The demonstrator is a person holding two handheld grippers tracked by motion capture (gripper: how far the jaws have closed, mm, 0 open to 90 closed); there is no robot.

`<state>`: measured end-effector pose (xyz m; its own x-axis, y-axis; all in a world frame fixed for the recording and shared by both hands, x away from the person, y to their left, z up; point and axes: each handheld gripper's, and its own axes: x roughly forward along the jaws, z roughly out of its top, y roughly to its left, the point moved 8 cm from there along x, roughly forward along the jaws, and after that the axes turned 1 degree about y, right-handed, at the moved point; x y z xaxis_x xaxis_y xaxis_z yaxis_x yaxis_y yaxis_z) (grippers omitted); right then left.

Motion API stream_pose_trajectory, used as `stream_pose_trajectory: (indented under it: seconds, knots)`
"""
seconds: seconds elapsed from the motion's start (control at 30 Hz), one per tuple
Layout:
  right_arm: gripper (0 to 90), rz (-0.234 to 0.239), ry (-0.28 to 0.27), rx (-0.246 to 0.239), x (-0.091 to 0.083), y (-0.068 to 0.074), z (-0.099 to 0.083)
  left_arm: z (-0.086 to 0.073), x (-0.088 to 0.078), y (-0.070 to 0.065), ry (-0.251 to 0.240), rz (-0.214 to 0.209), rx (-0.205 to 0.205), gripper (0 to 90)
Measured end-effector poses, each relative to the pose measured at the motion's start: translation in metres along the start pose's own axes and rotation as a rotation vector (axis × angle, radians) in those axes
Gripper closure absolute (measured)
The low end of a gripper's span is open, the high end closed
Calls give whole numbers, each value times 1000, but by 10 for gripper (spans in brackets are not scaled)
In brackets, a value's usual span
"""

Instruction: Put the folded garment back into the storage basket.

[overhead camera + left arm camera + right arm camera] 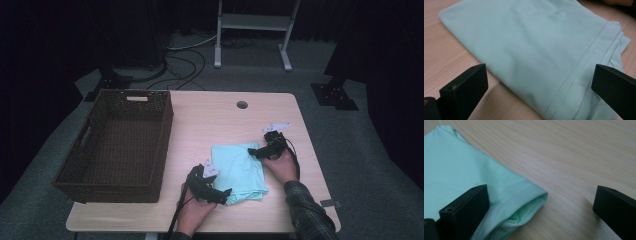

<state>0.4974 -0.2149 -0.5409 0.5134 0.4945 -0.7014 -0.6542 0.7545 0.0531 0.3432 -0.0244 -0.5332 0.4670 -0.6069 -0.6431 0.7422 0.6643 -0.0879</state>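
Mint-green cloth [239,171] lies folded flat on the surface at lower centre of the high view, beside the empty wicker basket [107,180]; left gripper [216,192] and right gripper [259,151] flank it, jaws wide open, holding nothing—folding looks done, lift and transfer to basket likely remain.

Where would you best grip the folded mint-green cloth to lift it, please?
Probably at opposite edges: the left gripper on the stitched hem of the folded mint-green cloth from the near side, the right gripper on the rolled corner, where layers stand proud of the table.
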Motion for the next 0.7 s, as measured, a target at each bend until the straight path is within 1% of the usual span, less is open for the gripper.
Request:
stream_pose_trajectory:
  seconds: [0.1, 0.17, 0.3, 0.47, 0.53, 0.57, 0.6, 0.7]
  knots:
    - [0, 0, -2, -1, 0, 0, 0, 0, 1, -6, -1, -4, 2, 0]
    - [0, -1, -1, 0, 0, 0, 0, -1, 2, -10, 6, -1, 9, 0]
    - [0, 0, -1, 0, 0, 0, 0, -1, 3, -18, 12, -2, 6, 0]
    - [0, 0, -2, 0, 0, 0, 0, -4, 6, -22, 46, 30, 20, 0]
    - [0, 0, -2, 0, 0, 0, 0, -5, 7, -22, 63, 50, 33, 0]
    - [0, 0, -1, 0, 0, 0, 0, -5, 7, -23, 64, 69, 43, 18]
    - [0, 0, -2, 0, 0, 0, 0, -5, 7, -23, 66, 77, 54, 40]
    - [0, 0, -1, 1, 0, 0, 0, -6, 7, -23, 66, 84, 50, 55]
